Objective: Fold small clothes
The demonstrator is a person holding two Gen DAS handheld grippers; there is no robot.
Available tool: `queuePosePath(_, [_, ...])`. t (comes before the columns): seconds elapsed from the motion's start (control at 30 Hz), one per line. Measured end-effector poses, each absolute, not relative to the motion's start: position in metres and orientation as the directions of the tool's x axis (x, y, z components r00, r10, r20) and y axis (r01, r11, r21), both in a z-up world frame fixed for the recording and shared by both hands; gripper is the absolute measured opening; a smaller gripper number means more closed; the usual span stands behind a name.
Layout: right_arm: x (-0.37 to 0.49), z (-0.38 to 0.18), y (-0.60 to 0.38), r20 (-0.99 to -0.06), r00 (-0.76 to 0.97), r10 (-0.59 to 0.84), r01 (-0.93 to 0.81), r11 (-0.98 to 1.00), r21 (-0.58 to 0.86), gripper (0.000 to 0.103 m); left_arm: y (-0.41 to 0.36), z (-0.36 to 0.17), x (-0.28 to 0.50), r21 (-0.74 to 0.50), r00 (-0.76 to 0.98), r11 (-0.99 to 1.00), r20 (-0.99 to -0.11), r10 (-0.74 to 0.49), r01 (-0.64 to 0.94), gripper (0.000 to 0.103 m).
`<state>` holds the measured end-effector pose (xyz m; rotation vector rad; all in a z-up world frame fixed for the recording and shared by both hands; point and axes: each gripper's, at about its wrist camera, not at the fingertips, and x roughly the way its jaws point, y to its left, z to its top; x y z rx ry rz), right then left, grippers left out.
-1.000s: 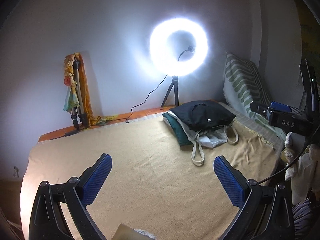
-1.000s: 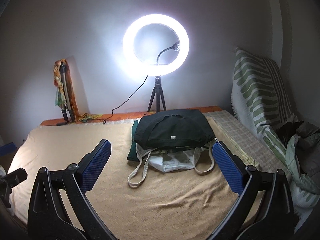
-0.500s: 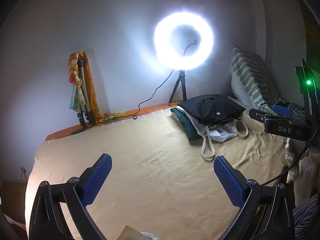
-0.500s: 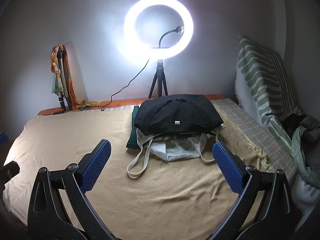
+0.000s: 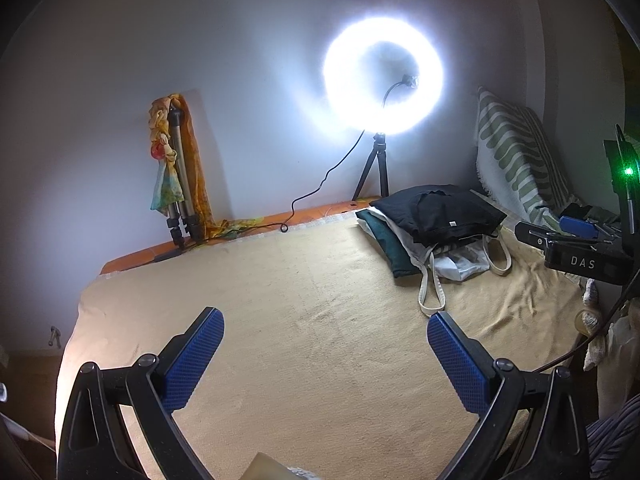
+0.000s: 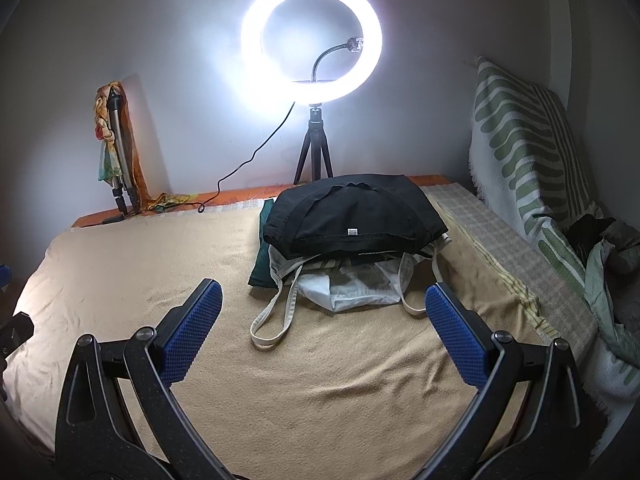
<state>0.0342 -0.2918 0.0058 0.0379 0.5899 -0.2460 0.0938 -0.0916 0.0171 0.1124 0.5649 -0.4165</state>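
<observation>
Logging my left gripper [image 5: 324, 352]: blue-padded fingers spread wide, empty, above the tan woven blanket [image 5: 304, 300]. My right gripper [image 6: 322, 326]: likewise agape, empty. Beyond it, a stack of small clothes [image 6: 352, 240], black folded garment [image 6: 356, 210] topmost, lies on the blanket. Lit ring lamp on tripod [image 6: 312, 40] against the grey wall; green-striped cushion [image 6: 524, 144] at right.

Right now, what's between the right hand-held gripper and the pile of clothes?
Only bare tan blanket and the pile's pale straps, seen in the right wrist view.
</observation>
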Motion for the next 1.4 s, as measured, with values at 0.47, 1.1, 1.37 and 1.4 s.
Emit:
queuePosePath(0.47, [0.033, 0.0016, -0.2933, -0.561, 0.801, -0.209, 0.237, 0.971, -0.023, 0.103, -0.0908, 0.0171, 0.0941, 0.002, 0.769, 0.914, -0.54, -0.341, 0.406, 0.103])
queuePosePath(1.1, [0.0317, -0.0012, -0.2922, -0.571, 0.797, -0.196, 0.234, 0.972, -0.008, 0.103, -0.0905, 0.0137, 0.0938, 0.011, 0.772, 0.916, -0.543, -0.331, 0.4, 0.103])
queuePosePath(1.37, [0.0317, -0.0014, -0.2934, -0.576, 0.795, -0.189, 0.232, 0.973, 0.0, 0.103, -0.0888, 0.0126, 0.0953, 0.016, 0.772, 0.917, -0.546, -0.325, 0.398, 0.103])
queuePosePath(1.4, [0.0324, -0.0009, -0.2946, -0.577, 0.795, -0.189, 0.232, 0.973, 0.001, 0.103, -0.0887, 0.0126, 0.095, 0.017, 0.772, 0.917, -0.546, -0.325, 0.398, 0.103])
